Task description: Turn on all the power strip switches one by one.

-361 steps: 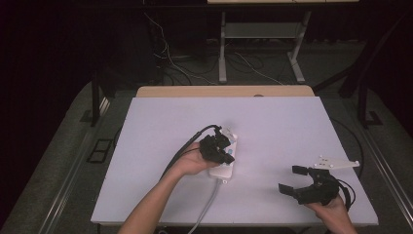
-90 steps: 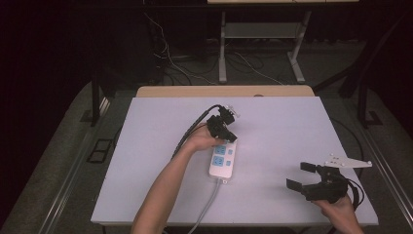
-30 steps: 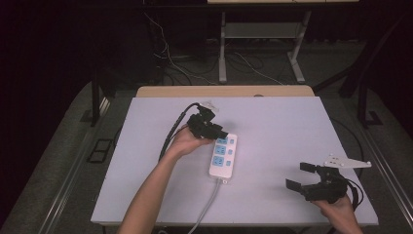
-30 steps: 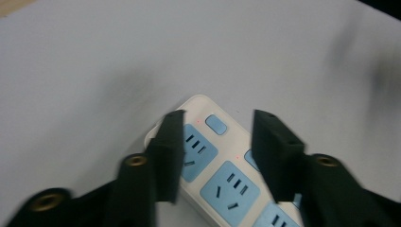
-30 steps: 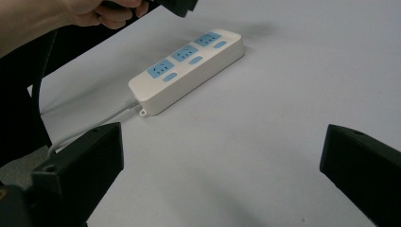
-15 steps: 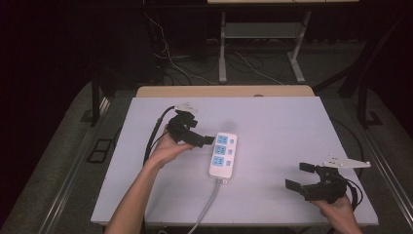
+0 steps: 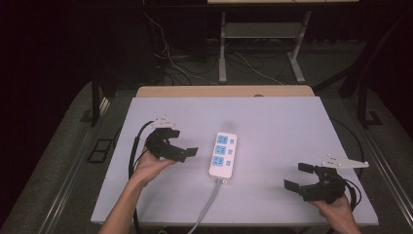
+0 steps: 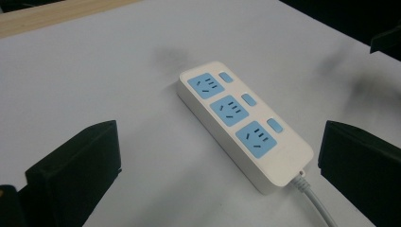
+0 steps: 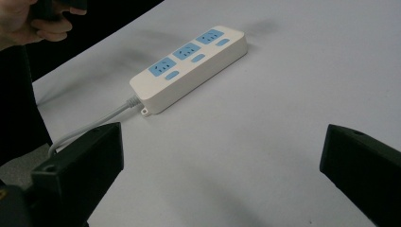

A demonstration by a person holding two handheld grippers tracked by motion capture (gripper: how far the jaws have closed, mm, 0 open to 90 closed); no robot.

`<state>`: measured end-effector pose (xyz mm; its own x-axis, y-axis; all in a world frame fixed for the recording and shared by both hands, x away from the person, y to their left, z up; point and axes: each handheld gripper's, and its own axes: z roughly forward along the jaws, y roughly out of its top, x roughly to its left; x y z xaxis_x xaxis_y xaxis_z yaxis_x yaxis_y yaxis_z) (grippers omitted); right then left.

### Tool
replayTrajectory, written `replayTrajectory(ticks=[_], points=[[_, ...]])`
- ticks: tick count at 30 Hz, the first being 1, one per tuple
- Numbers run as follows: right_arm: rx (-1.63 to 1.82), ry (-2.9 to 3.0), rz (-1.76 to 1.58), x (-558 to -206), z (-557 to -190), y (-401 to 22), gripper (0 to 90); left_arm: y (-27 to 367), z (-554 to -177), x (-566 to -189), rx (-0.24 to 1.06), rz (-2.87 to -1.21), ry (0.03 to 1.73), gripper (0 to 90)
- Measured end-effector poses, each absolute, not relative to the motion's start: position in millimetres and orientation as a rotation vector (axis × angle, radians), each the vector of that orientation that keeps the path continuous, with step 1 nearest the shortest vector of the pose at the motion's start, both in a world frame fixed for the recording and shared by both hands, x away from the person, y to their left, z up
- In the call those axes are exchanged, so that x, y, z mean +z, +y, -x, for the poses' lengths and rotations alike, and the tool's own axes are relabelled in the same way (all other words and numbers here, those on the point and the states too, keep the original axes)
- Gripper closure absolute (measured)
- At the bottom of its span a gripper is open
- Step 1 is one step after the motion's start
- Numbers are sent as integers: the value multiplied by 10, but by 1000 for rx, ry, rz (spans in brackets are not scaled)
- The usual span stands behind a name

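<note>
A white power strip (image 7: 223, 155) with three blue sockets lies flat near the middle of the pale table (image 7: 272, 122), and its cable (image 7: 207, 204) runs off the front edge. My left gripper (image 7: 182, 144) hovers to its left, open and empty, with its jaws pointing at the strip. In the left gripper view the strip (image 8: 246, 123) lies ahead between the two black fingers (image 8: 75, 175), apart from them. My right gripper (image 7: 298, 176) is near the front right corner, open and empty. In the right gripper view the strip (image 9: 189, 61) lies well ahead.
Beyond the table's wooden far edge (image 7: 224, 91) the floor holds cables and metal frame legs (image 7: 222, 53). Each gripper trails a black cable (image 7: 134, 151). The other hand (image 9: 28, 23) appears at the upper left of the right gripper view.
My left gripper has moved from over the strip's far end to the left and toward me, clear of the strip. The strip and right gripper stay put.
</note>
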<state>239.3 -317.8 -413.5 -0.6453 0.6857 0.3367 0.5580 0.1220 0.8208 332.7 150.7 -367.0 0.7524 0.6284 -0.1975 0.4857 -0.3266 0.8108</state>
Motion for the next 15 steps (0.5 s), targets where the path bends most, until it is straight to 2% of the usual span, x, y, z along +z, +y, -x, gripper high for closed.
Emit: replayTrajectory(ticks=[15], points=[[1552, 2280, -1247, -4146, -2385, -3128, 3, 1666, -2804, -4042, 224, -1901, 868, 0]])
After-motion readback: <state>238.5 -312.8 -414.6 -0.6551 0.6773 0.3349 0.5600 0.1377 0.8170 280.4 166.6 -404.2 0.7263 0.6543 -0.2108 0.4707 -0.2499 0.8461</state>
